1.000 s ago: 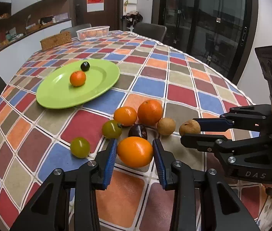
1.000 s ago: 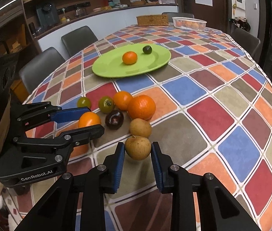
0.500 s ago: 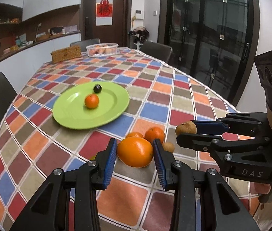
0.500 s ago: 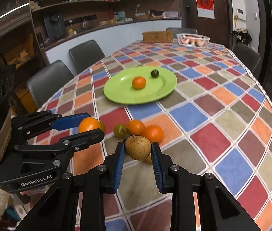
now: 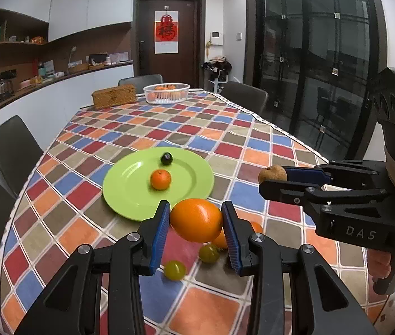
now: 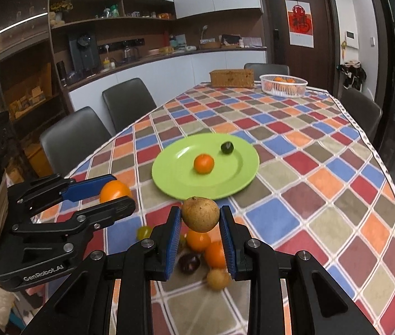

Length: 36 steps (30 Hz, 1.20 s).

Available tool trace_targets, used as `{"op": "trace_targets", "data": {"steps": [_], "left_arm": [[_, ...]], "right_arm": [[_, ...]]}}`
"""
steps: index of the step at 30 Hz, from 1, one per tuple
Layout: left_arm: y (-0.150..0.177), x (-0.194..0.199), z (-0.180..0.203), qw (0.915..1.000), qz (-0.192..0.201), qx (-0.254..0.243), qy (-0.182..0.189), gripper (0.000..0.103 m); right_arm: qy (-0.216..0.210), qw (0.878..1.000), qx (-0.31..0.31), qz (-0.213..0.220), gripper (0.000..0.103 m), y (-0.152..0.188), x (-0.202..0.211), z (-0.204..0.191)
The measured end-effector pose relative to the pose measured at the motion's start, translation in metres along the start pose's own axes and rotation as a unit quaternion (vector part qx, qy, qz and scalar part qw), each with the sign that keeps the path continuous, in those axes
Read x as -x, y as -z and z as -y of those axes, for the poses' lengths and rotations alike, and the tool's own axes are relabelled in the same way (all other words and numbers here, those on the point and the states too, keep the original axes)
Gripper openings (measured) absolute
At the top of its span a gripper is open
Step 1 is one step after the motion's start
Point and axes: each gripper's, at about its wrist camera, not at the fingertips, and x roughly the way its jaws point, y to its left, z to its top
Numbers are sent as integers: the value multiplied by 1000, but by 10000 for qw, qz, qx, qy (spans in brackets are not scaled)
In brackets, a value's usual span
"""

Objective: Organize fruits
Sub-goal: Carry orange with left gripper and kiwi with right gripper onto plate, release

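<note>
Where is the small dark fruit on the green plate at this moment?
The small dark fruit lies on the far part of the green plate, just beyond and to the right of the small orange fruit in both wrist views.

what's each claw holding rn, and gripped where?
Left claw: large orange, pads on its two sides. Right claw: brown round fruit, also by its sides.

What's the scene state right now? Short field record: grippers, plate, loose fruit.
left gripper: shut on orange, off the table
right gripper: shut on brown fruit, off the table
plate: small orange and dark fruit on it, apart
loose fruit: green tomatoes, oranges, dark plum on tablecloth
</note>
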Motion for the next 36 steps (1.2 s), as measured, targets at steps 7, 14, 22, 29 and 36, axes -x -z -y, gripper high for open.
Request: {"op": "trace_targets", "data": {"steps": [7, 14, 22, 29, 36], "left_arm": [[-16, -9, -15, 9999, 33, 71, -69, 37], [-31, -27, -32, 9998, -83, 92, -124, 37], [-42, -64, -59, 9990, -320, 276, -109, 37], [-45, -98, -80, 9965, -643, 490, -226, 37], [-41, -134, -99, 9904, -1061, 833, -298, 37]], "right_arm": [[-57, 10000, 68, 30, 29, -25, -13, -1], [-6, 9997, 198, -109, 29, -46, -35, 0], [25, 9989, 320, -341, 29, -64, -72, 5], [156, 9968, 446, -643, 29, -74, -110, 12], [133, 9937, 296, -1072, 29, -77, -144, 24]]}}
